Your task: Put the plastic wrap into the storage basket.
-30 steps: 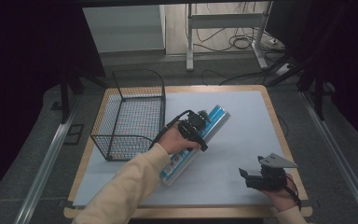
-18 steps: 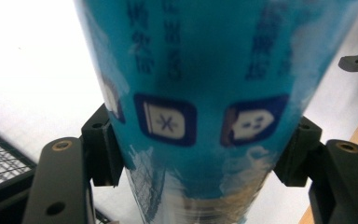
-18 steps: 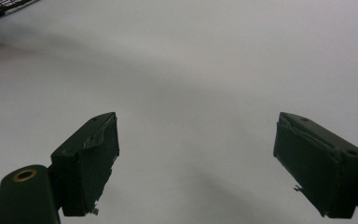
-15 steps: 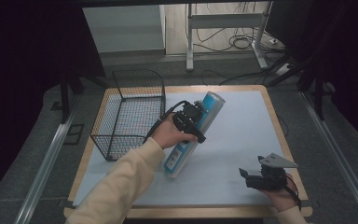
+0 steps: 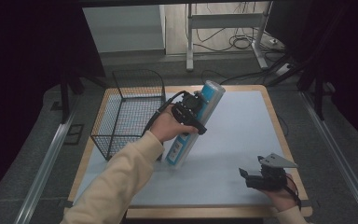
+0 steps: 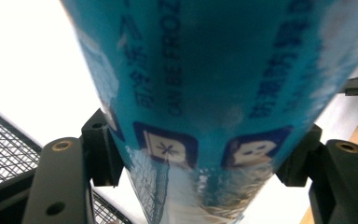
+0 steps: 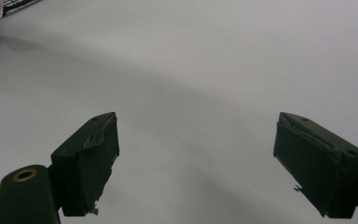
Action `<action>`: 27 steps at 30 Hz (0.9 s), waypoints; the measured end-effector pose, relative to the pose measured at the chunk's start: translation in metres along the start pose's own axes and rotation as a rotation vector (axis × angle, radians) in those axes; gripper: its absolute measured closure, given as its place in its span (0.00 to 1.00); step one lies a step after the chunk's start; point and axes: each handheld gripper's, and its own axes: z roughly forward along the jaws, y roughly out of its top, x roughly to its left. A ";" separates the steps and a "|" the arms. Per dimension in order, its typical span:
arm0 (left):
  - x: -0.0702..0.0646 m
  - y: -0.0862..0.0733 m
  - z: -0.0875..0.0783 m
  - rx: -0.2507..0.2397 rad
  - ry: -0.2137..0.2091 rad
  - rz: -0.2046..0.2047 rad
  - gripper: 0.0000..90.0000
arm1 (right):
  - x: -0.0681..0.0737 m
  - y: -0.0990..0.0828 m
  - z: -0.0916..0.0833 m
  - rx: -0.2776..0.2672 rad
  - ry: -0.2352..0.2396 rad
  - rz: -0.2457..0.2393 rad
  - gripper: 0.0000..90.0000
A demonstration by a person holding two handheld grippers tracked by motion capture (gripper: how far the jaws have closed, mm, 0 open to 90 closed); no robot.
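Your left gripper (image 5: 192,112) clamps the blue tube (image 5: 196,122), tilted at frame centre beside the basket (image 5: 129,112). Your right gripper (image 5: 261,177), lower right, has its jaws apart.

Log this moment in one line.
left hand-held gripper: shut on blue tube, tilted | right hand-held gripper: open, empty | basket: empty

Lab: bare worktable (image 5: 242,140), floor cables (image 5: 242,42), dark curtains (image 5: 23,56).

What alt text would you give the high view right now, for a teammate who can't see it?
The left gripper holds a long blue tube tilted, its lower end near the white table, beside a black wire basket. The right gripper rests open near the table's front right corner.
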 end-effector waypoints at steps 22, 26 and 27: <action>0.008 0.018 -0.033 -0.050 0.059 0.015 0.36 | -0.001 0.000 -0.001 -0.004 -0.003 0.000 0.16; 0.009 0.021 -0.039 -0.048 0.061 0.020 0.36 | -0.001 0.000 -0.001 -0.006 -0.008 0.001 0.16; 0.010 0.022 -0.041 -0.045 0.065 0.022 0.36 | -0.002 0.000 -0.001 -0.006 -0.009 0.000 0.16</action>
